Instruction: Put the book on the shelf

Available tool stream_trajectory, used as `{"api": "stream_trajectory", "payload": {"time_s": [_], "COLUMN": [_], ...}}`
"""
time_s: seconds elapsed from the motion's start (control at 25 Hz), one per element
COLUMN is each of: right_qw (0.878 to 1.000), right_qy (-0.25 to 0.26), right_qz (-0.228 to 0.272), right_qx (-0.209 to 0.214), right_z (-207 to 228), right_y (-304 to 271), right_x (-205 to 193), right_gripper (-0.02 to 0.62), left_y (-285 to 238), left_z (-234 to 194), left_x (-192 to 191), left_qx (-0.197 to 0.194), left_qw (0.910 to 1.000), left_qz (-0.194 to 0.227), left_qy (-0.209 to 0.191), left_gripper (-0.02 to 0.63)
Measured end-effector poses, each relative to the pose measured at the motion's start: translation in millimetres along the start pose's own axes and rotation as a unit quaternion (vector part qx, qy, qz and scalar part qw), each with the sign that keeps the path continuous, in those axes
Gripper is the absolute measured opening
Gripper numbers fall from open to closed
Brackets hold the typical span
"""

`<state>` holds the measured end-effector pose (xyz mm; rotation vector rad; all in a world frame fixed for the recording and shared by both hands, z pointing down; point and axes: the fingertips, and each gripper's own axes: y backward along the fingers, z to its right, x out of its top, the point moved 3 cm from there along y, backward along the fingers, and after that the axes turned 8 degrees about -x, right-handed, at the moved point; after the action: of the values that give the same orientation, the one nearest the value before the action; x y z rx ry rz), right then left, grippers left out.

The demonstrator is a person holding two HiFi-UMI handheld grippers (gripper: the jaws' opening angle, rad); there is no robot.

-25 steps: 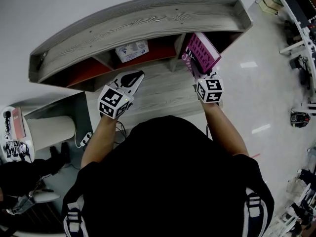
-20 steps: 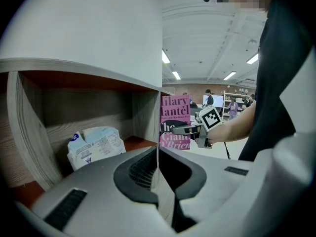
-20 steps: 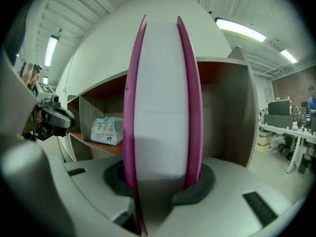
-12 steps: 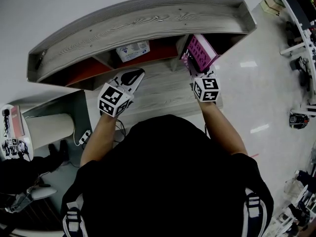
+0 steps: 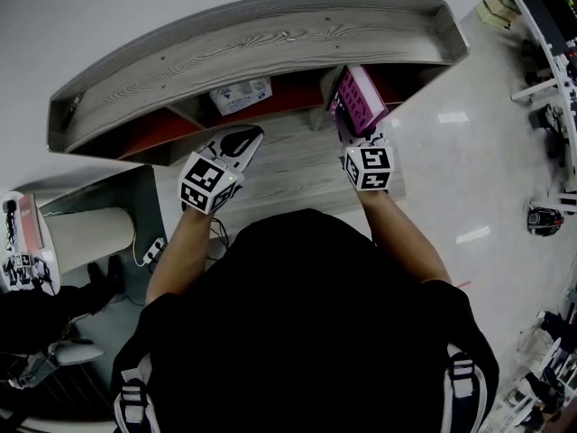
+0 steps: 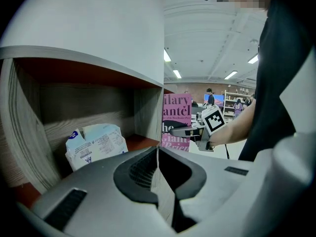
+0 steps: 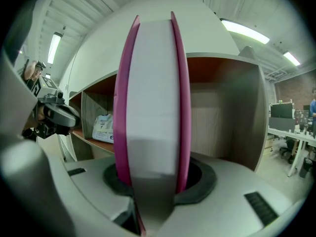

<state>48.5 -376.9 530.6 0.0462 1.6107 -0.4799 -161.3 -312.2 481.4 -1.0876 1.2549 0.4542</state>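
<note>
Grey wooden shelf point(image 5: 270, 43) opens toward the right hand-held gripper point(image 5: 354, 132), which clamps the pink book point(image 5: 360, 97) upright at the right compartment point(image 5: 403, 77) mouth (the left hand-held gripper point(image 5: 242, 141) sits closed, empty).

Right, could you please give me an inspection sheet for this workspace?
Surface: grey wood shelf, red-lined bays.
Job's things: pink book, upright, at the right bay's mouth.
Clutter: white packet in the middle bay.
Grippers: right claw shut on the book; left claw shut, empty, before the middle bay.
Cables: what looks like a socket strip on the floor, left.
Surroundings: glossy floor, desks at right.
</note>
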Motion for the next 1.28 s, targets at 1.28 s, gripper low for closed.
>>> {"api": "stream_trajectory", "payload": {"time_s": [1.28], "right_qw": [1.000], "right_qy": [0.017], "right_qz": [-0.009], "right_qx": [0.015], "right_z": [-17.9], "right_y": [-39.5], "right_x": [5.6], "right_gripper": [0.244], "left_y": [3.1], "left_z": [-16.4], "left_x": [-8.1], "left_qx": [-0.002], "left_qw": [1.0000], "left_qz": [-0.006], "left_qy": [0.003], "left_gripper": [0.028]}}
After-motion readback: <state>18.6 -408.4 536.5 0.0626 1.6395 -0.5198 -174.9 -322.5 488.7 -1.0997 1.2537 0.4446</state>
